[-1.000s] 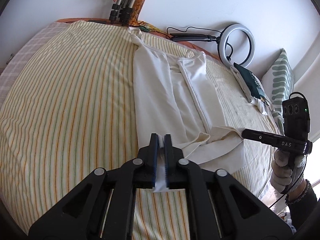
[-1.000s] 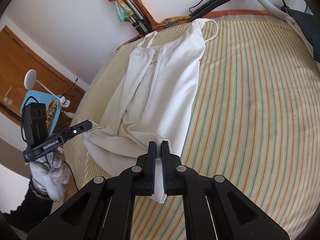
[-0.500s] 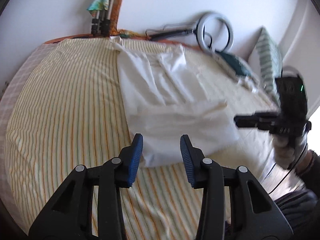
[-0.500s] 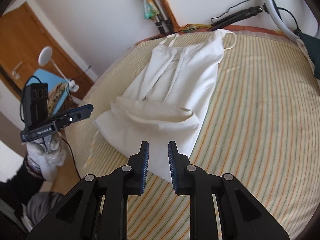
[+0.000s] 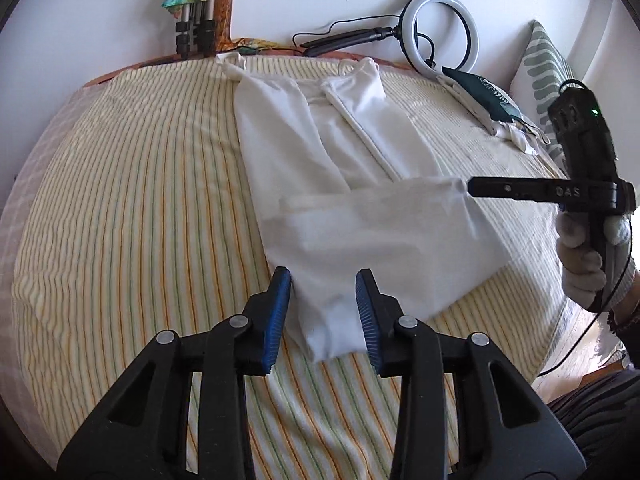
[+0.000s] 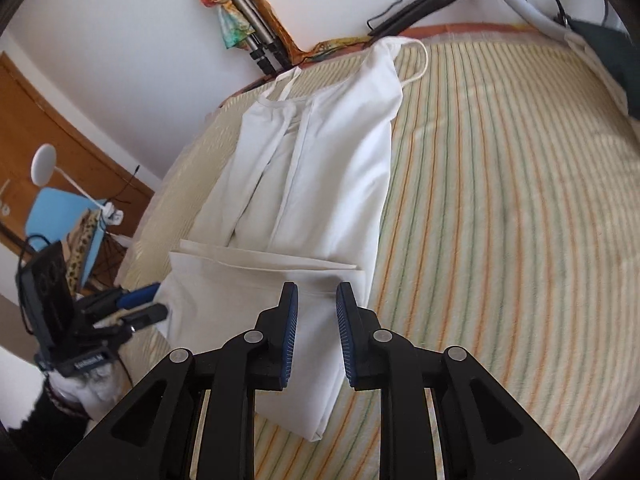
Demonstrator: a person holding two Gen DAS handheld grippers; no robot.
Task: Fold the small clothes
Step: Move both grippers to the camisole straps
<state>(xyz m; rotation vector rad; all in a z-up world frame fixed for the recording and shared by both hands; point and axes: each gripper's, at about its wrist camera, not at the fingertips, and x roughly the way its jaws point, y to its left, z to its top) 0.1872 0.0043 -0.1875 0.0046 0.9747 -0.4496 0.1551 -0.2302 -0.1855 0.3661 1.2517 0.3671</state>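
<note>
1. A white top [image 5: 332,152] with thin straps lies on a bed covered by a striped sheet [image 5: 132,200]; its straps point toward the wall at the far edge.
2. The near end of the top is turned back over the rest, so a folded band [image 5: 384,232] runs across the garment, with its hem edge lying on the middle part.
3. The left gripper [image 5: 323,312] hangs over the near corner of the fold. Its blue-padded fingers [image 5: 276,316] stand moderately apart, with cloth showing between them but neither pad pressing on it.
4. The right gripper [image 6: 317,332] hangs over the other near corner. Its fingers [image 6: 289,336] stand narrowly apart, the fabric visible in the gap, and the pads do not clamp it.
5. In the left wrist view the right gripper [image 5: 472,186] shows from the side at the end of the hem edge, held by a hand in a pale glove [image 5: 584,256].
6. In the right wrist view the left gripper [image 6: 150,302] shows beside the fold, its fingers parted, held by a gloved hand [image 6: 94,380].
7. A ring light [image 5: 438,30] leans at the wall, a patterned pillow [image 5: 540,64] stands to its right, and folded tripod legs [image 5: 196,20] rest at the far edge.
</note>
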